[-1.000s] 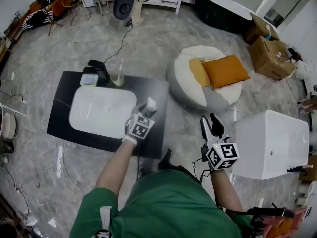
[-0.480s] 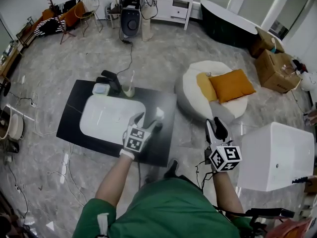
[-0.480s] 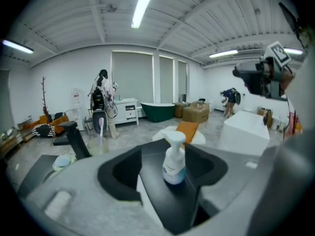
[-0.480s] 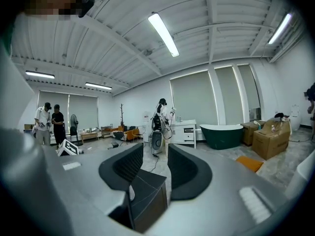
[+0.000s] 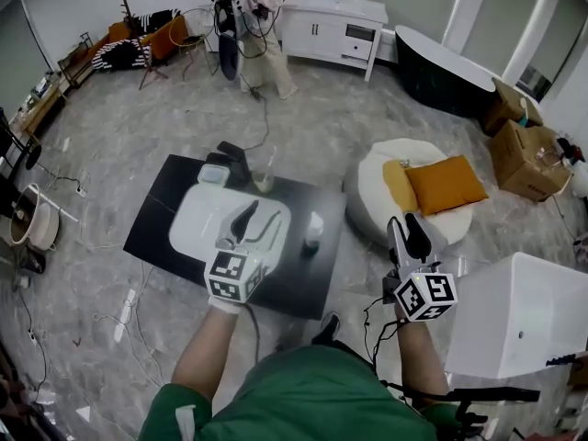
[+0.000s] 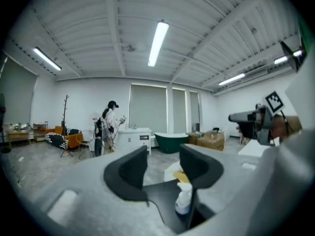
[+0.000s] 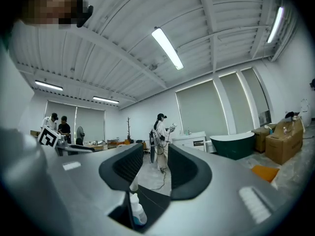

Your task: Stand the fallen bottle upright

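Both the left tongs point(image 5: 256, 223), just narrowed, and the right tongs point(image 5: 405, 230) are spread and empty, so a stray sweep could topple the upright white plastic spray bottle point(image 5: 313, 231).

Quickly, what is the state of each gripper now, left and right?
Left gripper: open, jaws have just been closing a little, nothing between them.
Right gripper: open, empty.

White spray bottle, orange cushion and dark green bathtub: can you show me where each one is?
White spray bottle point(image 5: 313, 232): head view, middle of its body.
Orange cushion point(image 5: 446, 184): head view, centre of its top face.
Dark green bathtub point(image 5: 441, 62): head view, its outer side wall.
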